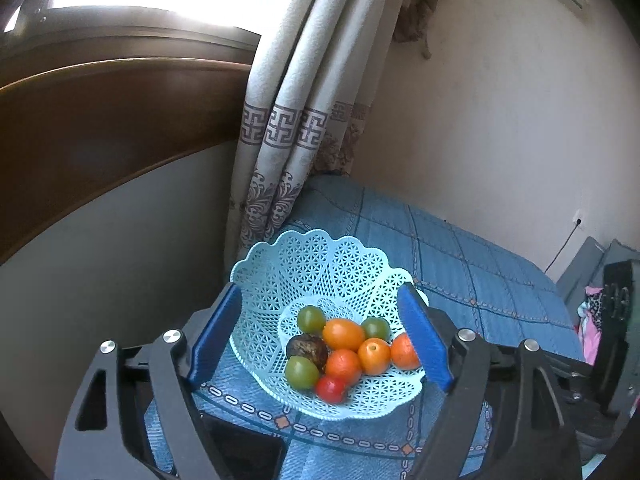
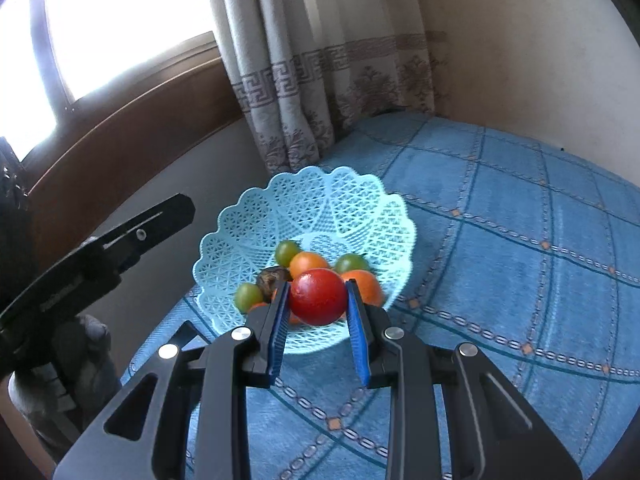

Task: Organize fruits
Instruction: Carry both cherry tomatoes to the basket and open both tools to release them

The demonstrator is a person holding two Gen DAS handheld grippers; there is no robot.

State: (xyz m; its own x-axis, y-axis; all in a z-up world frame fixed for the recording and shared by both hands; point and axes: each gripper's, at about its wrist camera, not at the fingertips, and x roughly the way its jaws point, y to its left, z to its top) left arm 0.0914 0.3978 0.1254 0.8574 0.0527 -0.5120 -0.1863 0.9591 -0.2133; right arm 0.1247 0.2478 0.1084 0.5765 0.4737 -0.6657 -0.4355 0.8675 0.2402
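Black hand-held gripper (image 2: 318,300), blue pads (image 2: 357,336), silver screws (image 2: 394,333)

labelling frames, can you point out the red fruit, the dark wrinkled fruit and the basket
red fruit (image 2: 318,297): right wrist view, its front face.
dark wrinkled fruit (image 1: 307,350): left wrist view, its top.
basket (image 1: 320,258): left wrist view, bare far lattice wall.

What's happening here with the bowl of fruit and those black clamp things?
A person is sorting fruit with a handheld gripper in each hand. The right gripper is shut on a red fruit, held just above the light blue lattice basket. The basket sits on a blue quilted cover and holds green, orange, red and one dark brown fruit. The left gripper is open and empty, its fingers on either side of the basket.
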